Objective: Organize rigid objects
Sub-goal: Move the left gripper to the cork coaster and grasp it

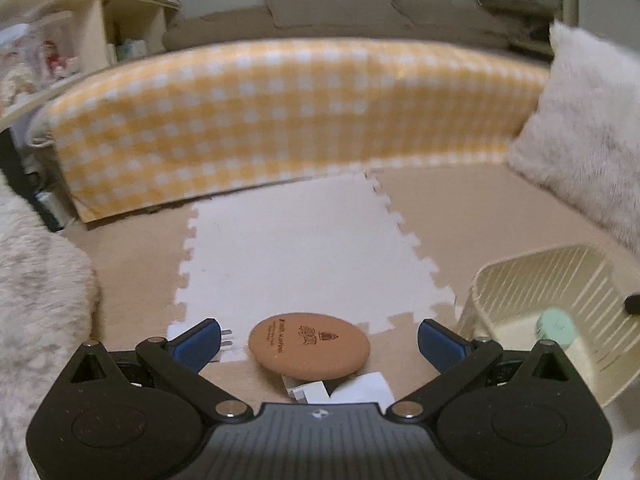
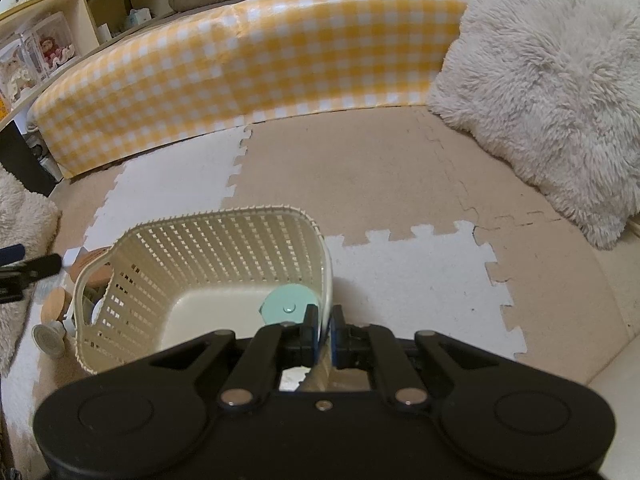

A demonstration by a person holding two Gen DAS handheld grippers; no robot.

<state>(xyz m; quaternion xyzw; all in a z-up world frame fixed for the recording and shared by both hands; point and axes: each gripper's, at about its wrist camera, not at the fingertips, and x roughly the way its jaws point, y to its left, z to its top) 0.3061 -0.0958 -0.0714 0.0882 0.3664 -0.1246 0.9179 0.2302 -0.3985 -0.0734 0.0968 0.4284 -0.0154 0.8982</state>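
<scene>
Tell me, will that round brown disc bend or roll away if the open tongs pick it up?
The brown disc looks thick and stiff, so it probably won't bend. It lies flat, partly on white things, so it shouldn't roll unless tipped on edge. Its smooth rounded rim might slip between the left tongs, which stand wide open.

basket: cream, slotted lattice
disc: terracotta, dark print
can: mint green
cover: yellow-white gingham
mat: beige and white puzzle tiles
pillow: off-white shag
gripper bodies: black
pads: blue
plug: white
</scene>
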